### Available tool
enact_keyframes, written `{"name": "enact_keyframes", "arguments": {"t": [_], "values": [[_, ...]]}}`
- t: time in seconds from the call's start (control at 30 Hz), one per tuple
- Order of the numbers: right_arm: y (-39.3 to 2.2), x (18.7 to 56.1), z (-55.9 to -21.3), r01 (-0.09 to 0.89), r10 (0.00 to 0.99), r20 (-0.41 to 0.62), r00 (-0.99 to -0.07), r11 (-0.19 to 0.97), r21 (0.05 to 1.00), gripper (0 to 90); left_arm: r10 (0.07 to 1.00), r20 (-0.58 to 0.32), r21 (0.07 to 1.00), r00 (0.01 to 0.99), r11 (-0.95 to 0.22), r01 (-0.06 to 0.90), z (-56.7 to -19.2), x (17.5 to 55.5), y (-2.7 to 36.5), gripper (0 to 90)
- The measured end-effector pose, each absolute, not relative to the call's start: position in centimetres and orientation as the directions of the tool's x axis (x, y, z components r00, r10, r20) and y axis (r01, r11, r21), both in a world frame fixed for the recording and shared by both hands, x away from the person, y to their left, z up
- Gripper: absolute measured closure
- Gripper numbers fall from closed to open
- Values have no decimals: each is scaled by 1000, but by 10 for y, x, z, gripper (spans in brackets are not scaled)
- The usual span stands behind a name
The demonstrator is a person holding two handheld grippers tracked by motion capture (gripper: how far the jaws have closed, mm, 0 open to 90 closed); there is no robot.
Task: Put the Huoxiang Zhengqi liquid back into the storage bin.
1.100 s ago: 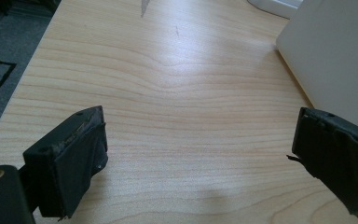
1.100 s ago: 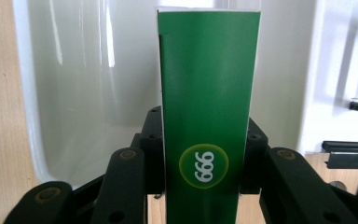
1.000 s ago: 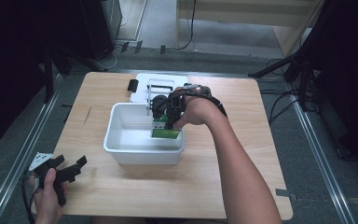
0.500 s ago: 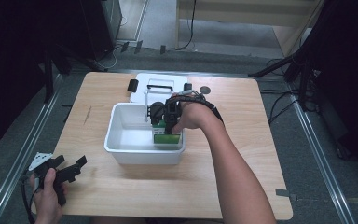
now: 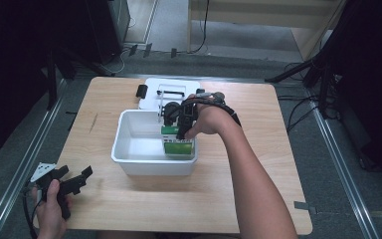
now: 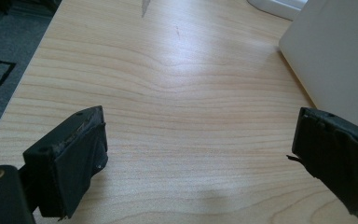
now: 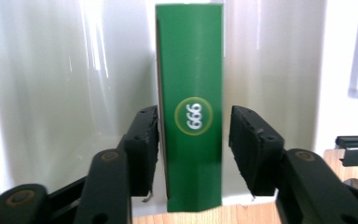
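L gripper [image 5: 74,183] rests near the table [image 5: 129,209] front-left corner, jaws wide apart, nothing between them. White bin [image 5: 129,159] mid-table. R gripper [image 7: 193,135] reaches into the bin, jaws either side of the green box [image 7: 191,107]; small gap on one side, so not clamped. Box stands against the bin's right wall. In the right gripper view its long axis runs away from the jaws, "666"/"999" logo facing the cam. Prob. light, stiff card w/ slick print; best taken across the narrow faces, mid-length.

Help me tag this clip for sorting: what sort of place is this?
Probably a lab or studio set up for recording: a lone wooden table on grey carpet, metal rails alongside, stand legs and loose cables in dark surroundings.
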State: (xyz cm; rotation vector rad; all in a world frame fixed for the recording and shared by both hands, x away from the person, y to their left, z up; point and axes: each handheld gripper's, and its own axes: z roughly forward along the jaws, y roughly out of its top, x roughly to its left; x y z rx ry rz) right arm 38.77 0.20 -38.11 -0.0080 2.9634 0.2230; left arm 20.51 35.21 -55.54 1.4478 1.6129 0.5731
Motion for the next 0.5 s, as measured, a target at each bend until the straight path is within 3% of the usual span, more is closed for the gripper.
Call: {"name": "enact_keyframes", "arguments": {"t": [0.2, 0.5], "values": [[-6, 389, -368, 24, 64, -184, -981, 977, 213, 442, 955, -291, 803, 54, 214, 556, -555, 205, 352, 40], [-24, 387, -351, 103, 162, -185, -969, 951, 292, 423, 955, -293, 803, 54, 215, 555, -555, 205, 352, 40]]}}
